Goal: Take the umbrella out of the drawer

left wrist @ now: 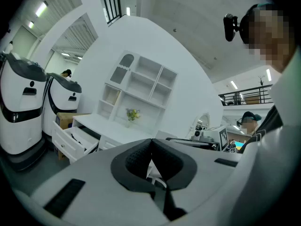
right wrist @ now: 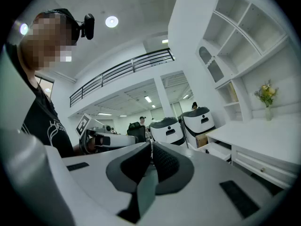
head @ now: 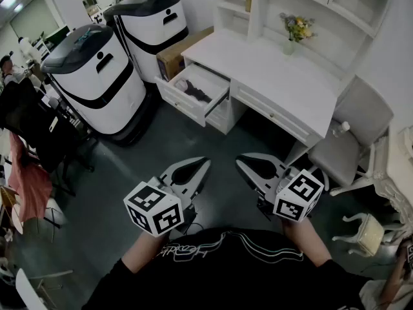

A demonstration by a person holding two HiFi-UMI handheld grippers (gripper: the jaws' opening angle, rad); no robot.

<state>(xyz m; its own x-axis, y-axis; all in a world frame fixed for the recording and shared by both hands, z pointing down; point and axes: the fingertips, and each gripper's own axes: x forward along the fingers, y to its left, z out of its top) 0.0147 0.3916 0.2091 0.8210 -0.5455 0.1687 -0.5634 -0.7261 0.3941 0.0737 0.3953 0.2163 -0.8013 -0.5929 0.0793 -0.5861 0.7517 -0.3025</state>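
In the open drawer [head: 186, 103] at the left end of the white desk [head: 277, 76] lies a small dark thing. It is most likely the folded umbrella [head: 199, 93], though it is too far off to see well. The left gripper [head: 205, 163] and the right gripper [head: 239, 161] are both held out in front of the person, well away from the drawer. Each has its jaws pressed together with nothing between them. A folded umbrella is probably light, with soft, slippery cloth wrapped round a stiff stick inside. I think the best place to take it is across the middle, squeezing hard enough to feel the stiff part, or by the handle if that end shows. The jaws must spread first.
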